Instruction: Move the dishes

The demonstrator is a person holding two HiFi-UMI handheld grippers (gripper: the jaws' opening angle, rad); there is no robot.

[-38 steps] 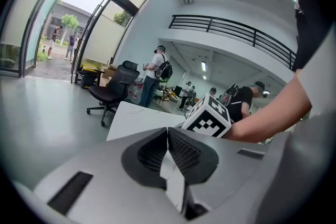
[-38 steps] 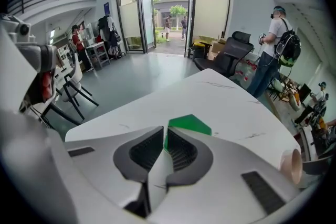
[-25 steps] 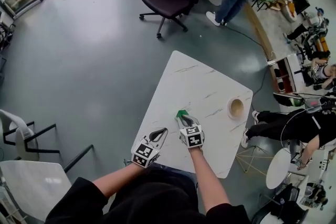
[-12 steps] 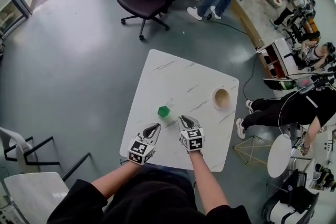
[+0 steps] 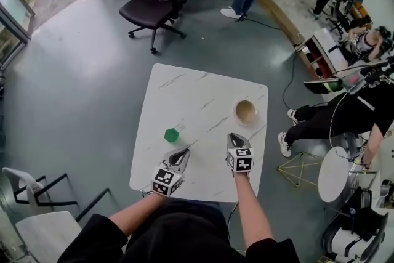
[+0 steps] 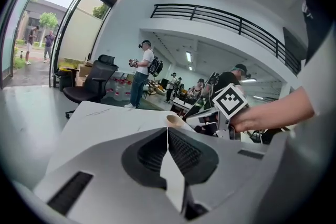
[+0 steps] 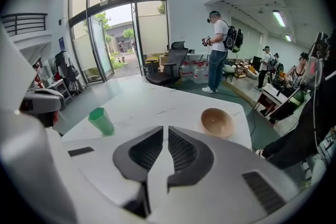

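- Head view: on the table point(image 5: 184, 92) stands the bowl point(image 5: 245, 111). Our right gripper point(image 5: 234, 140) hangs just on our side of the bowl. Our left gripper point(image 5: 180, 157) and the green cup point(image 5: 172, 135) lie well to the bowl's left.
- Left gripper view: our jaws meet, holding nothing, and the bowl point(image 6: 178, 122) peeks just beyond their tips.
- Right gripper view: jaws nearly touching and empty. The bowl point(image 7: 217, 121) sits ahead and to the right, so we judge this hand the nearer.

No legible text, labels, brands, numbers or signs in any view
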